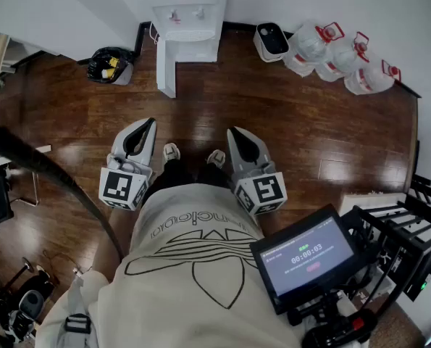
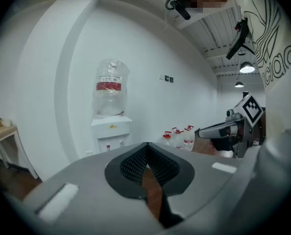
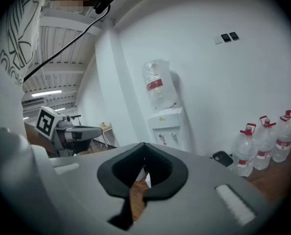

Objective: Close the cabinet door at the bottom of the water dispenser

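Water dispenser point(image 1: 185, 13): one, against the far wall. Cabinet door point(image 1: 166, 71): one, standing open at its base. Floor jugs point(image 1: 342, 56): three. Left gripper point(image 1: 148, 124), right gripper point(image 1: 235, 133): jaws together, empty, well apart from the door.

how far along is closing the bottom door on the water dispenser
Done: nothing; the cabinet door stands swung out from the water dispenser. In hand: nothing; the left hand-held gripper and right hand-held gripper are shut and empty, well short of it across the wood floor. Left: walk up and push the door closed.
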Action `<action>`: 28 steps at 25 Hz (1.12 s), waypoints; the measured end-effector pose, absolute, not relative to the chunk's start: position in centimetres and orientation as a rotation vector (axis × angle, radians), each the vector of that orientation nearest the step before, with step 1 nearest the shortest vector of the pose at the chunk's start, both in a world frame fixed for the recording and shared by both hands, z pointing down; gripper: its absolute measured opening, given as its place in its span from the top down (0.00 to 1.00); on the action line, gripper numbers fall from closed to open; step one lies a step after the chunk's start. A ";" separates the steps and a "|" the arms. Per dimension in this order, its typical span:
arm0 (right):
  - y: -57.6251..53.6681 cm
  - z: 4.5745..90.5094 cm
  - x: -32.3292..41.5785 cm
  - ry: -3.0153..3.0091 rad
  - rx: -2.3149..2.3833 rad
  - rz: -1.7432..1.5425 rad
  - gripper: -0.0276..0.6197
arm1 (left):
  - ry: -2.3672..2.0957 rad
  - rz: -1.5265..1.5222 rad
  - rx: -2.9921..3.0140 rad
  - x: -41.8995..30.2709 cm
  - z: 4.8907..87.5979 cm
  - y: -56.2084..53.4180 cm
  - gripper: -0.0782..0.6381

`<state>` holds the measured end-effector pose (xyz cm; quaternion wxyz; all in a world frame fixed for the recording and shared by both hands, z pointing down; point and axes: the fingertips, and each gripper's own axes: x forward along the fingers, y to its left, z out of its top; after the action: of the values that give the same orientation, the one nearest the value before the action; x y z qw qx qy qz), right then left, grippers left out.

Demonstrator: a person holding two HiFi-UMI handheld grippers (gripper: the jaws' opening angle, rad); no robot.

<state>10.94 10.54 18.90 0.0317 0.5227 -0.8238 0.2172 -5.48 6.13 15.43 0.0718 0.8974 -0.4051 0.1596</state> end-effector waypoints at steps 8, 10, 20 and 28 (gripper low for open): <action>7.8 22.3 12.4 -2.474 1.565 0.645 0.95 | -1.141 0.584 2.658 -8.7 18.9 5.4 0.87; 7.2 22.9 12.6 -2.442 1.548 0.654 0.95 | -1.147 0.668 2.611 -11.6 20.1 4.8 0.87; 3.3 33.8 10.0 -2.188 1.603 0.822 0.95 | -1.417 0.913 2.192 -27.5 39.8 0.6 0.87; 1.1 45.8 11.0 -2.191 1.682 0.759 0.95 | -1.350 0.592 2.444 -17.2 45.9 -3.0 0.86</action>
<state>11.00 1.11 45.78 0.1380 0.5816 -0.7575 0.2625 -17.23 -3.04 45.91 0.1434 0.8474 -0.4682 0.2053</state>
